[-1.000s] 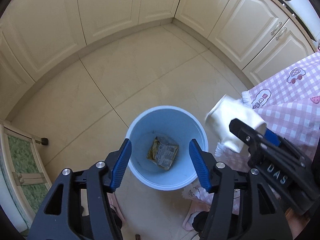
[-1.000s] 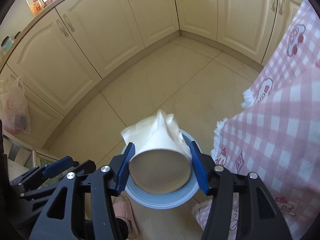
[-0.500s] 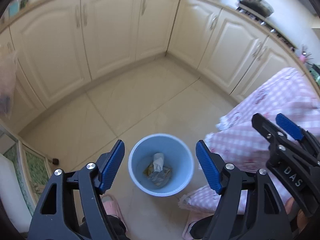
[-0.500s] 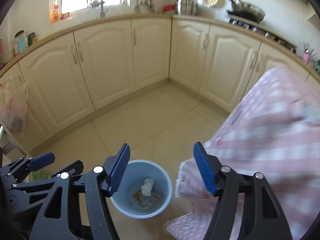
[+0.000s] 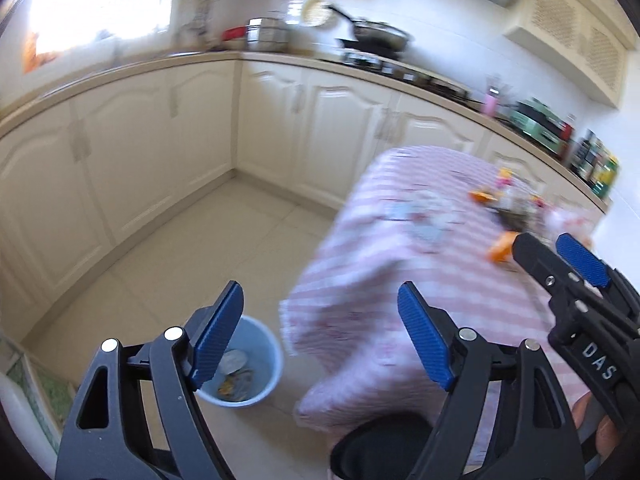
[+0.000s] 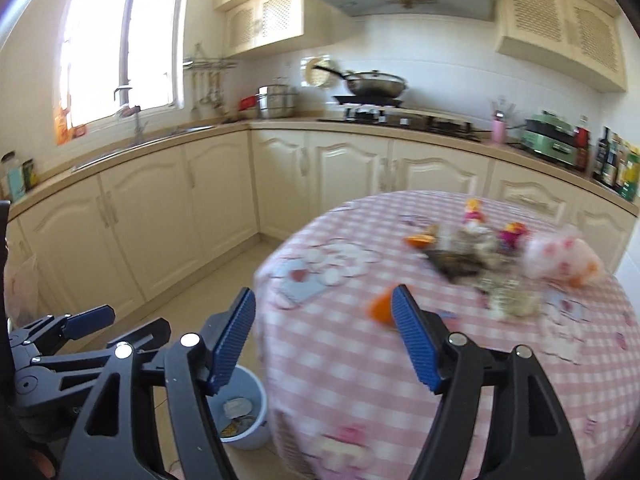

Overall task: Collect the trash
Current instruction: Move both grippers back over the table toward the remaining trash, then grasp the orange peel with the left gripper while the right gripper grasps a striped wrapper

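From the left wrist camera, my left hand-held gripper [image 5: 320, 336] has its jaws opening wide with nothing between them; behind its left finger and low on the floor sits one blue bin [image 5: 250, 364] with a few scraps already in it. The litter I judge I must fetch next lies up and to the right on the table [image 5: 380, 264] under its pink checked cloth: I count two orange peel pieces, one far [image 5: 482, 196] and one near [image 5: 500, 250], beside a blurred dark heap [image 5: 516, 216] whose parts I cannot tell apart. The right hand-held gripper [image 5: 560, 254] shows at the right edge, closer to that heap than my left one is. From the right wrist camera, the right hand-held gripper [image 6: 324, 336] is also opening and empty. The near peel [image 6: 382, 308] sits just behind its right finger, so it lies almost straight ahead. The far peel [image 6: 420, 240], the dark heap [image 6: 460, 264], one pinkish bag [image 6: 560, 256] and one glass jar [image 6: 514, 300] lie farther ahead to the right. No long axis can be read through the blur. The bin [image 6: 244, 420] is low on the left, just beside the table's edge [image 6: 320, 380].
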